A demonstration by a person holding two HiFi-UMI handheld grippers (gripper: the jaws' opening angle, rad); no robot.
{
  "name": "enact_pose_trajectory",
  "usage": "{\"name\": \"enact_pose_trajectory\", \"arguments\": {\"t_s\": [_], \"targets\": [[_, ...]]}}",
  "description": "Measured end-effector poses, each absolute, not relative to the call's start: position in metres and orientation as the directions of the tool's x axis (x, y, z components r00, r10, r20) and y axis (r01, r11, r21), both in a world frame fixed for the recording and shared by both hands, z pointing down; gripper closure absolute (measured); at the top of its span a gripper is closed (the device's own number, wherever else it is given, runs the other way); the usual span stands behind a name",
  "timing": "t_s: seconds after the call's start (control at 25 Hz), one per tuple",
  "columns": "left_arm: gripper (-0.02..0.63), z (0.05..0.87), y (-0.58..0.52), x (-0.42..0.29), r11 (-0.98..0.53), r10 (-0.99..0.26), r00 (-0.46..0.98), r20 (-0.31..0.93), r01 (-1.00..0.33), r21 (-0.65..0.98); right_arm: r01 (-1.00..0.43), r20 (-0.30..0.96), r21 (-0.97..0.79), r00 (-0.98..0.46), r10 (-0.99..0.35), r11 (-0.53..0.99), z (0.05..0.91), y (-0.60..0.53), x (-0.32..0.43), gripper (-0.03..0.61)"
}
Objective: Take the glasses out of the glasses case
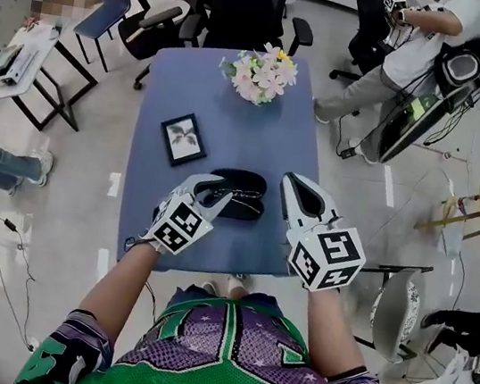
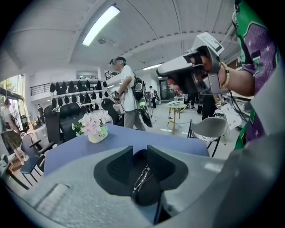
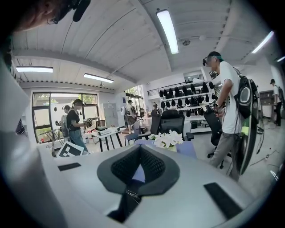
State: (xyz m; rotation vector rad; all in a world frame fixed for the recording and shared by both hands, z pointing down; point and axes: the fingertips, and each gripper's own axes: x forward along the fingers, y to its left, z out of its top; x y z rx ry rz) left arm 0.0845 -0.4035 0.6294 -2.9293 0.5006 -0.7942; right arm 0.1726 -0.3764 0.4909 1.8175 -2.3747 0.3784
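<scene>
One pair of glasses (image 2: 141,178): inside the black glasses case (image 1: 245,207).
Left gripper (image 2: 140,153): over the case's left end, jaws slightly apart astride the glasses.
Right gripper (image 3: 139,148): just right of the case, closed, empty.
Picture frame (image 1: 183,138): beyond the case, left.

A flower vase (image 1: 259,79) stands near the blue worktop's (image 1: 231,131) far edge; a framed picture (image 1: 183,139) lies toward its left edge

Green-and-purple jersey (image 1: 224,351); left gripper (image 1: 211,189), right gripper (image 1: 299,187) grey, black-white marker cubes (image 1: 182,225).
</scene>
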Motion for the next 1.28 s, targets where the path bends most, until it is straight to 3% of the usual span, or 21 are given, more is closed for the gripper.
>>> {"name": "enact_pose_trajectory", "arguments": {"t_s": [0.52,1.28], "targets": [[0.506,0.713,-0.412,0.09,-0.963,-0.268,0.735,0.623,-0.229,-0.144,-0.962,0.303,-0.139,-0.267,-0.915,0.235,0.519,-0.389,0.191,0.577],[0.508,0.762,-0.415,0.092,-0.979,-0.204,0.647,0.735,-0.115,-0.171,-0.957,0.327,-0.156,-0.284,-0.901,0.245,0.534,-0.411,0.195,0.577]]}}
